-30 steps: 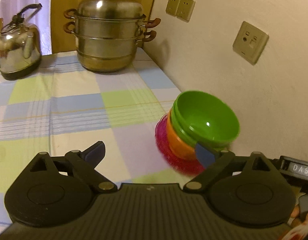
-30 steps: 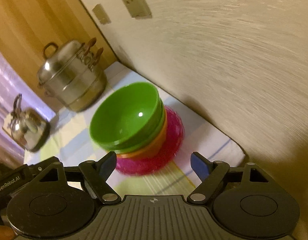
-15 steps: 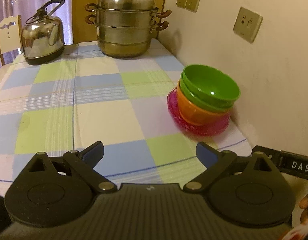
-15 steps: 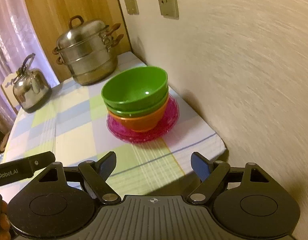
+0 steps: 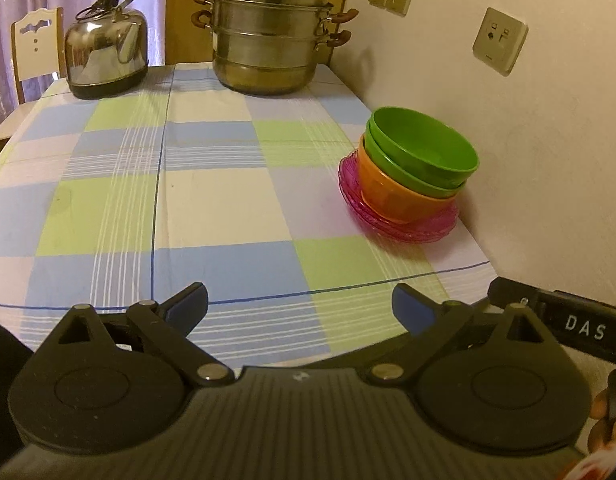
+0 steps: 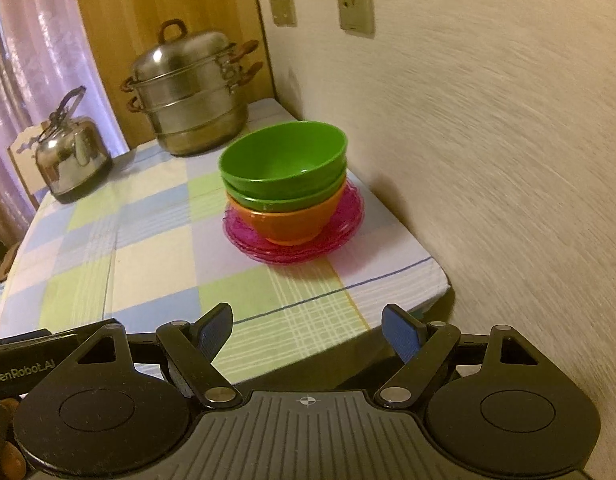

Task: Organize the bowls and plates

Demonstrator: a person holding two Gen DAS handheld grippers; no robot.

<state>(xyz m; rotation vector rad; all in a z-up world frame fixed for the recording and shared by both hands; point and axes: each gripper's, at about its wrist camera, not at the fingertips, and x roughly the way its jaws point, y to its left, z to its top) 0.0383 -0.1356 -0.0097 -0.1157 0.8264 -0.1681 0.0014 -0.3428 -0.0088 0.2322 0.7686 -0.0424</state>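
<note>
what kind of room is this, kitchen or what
Probably a home kitchen or dining corner. A steel steamer pot and a kettle stand on a table under a checked tablecloth, with stacked plastic bowls on pink plates beside a wall with sockets.

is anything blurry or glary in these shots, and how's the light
Left wrist view: warm dim light, sharp; glare streaks on the kettle and steamer pot; fisheye bends the table edge. Right wrist view: the wall is smeared with motion blur, the stacked bowls stay fairly crisp, casting a soft shadow toward it.
</note>
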